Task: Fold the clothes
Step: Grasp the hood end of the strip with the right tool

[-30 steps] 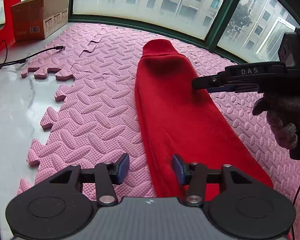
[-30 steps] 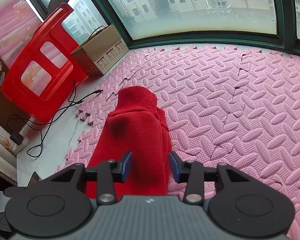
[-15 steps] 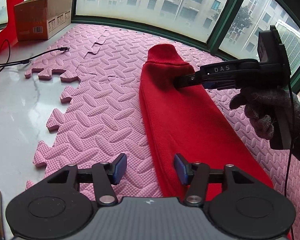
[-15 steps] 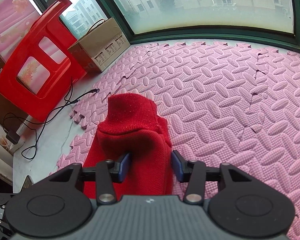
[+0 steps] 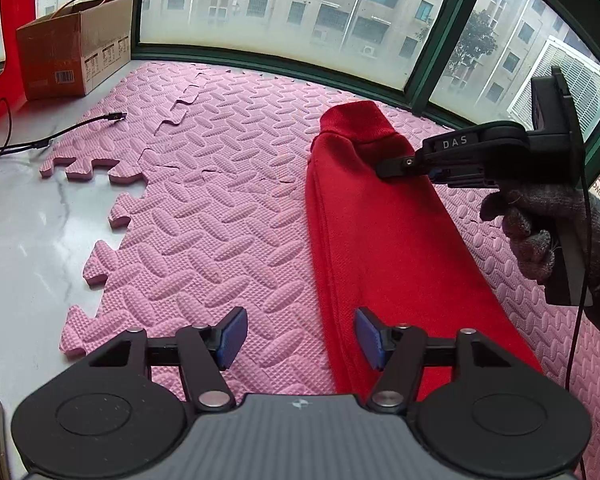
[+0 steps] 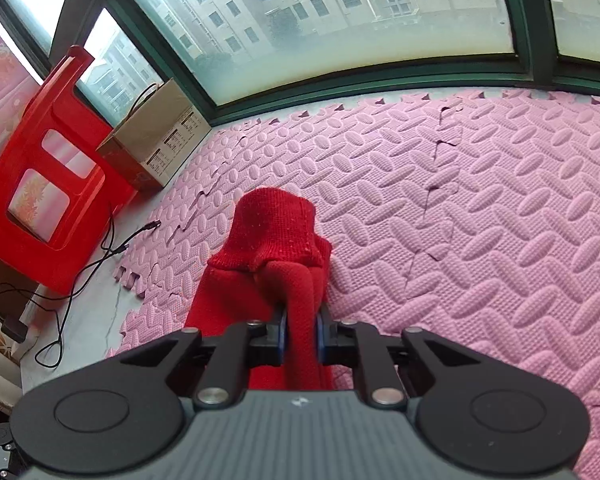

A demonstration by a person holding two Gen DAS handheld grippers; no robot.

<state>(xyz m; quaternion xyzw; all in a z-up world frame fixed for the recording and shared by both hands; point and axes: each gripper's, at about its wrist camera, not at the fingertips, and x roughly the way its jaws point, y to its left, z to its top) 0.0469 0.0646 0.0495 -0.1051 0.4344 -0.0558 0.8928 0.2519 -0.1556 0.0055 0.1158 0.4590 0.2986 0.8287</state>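
Hidden: near end of the red sweater cut off behind the left gripper.
Left fingers: spread, holding nothing.
Right gripper: pinching a sweater fold near the collar.
Surface: pink foam mat on marble floor.
Room: windows, cardboard box.

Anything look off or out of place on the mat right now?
Yes: the pink foam mat has tile seams pulling apart, one gap right of the red sweater and another near the cardboard box. A loose black cable also trails onto the mat's jagged edge.
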